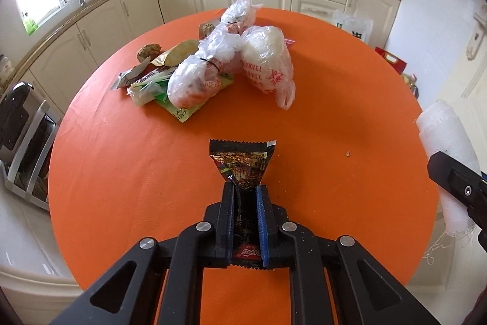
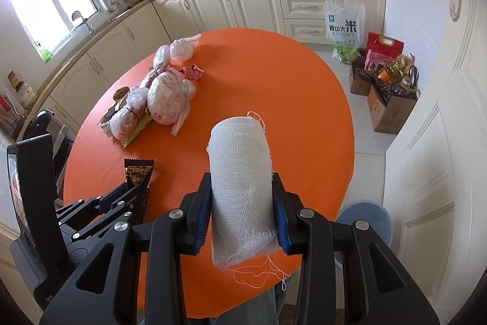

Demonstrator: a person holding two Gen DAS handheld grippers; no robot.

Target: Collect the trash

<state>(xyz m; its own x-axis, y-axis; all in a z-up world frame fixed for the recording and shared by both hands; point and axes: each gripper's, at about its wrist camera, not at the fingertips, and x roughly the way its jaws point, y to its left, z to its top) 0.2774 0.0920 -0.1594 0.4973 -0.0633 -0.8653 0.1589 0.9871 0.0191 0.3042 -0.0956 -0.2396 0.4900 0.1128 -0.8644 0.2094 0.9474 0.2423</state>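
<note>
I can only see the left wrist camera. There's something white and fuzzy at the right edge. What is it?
Observer: A roll of white gauze. The right gripper is shut on it, and loose threads hang from its near end.
Operator: Where can the trash go? I don't see anywhere.
Observer: What looks like a round blue-grey bin stands on the floor just past the near right edge of the orange table.
Operator: Is anything else down there?
Observer: Yes, cardboard boxes with oil bottles in them, over by the door.
</note>
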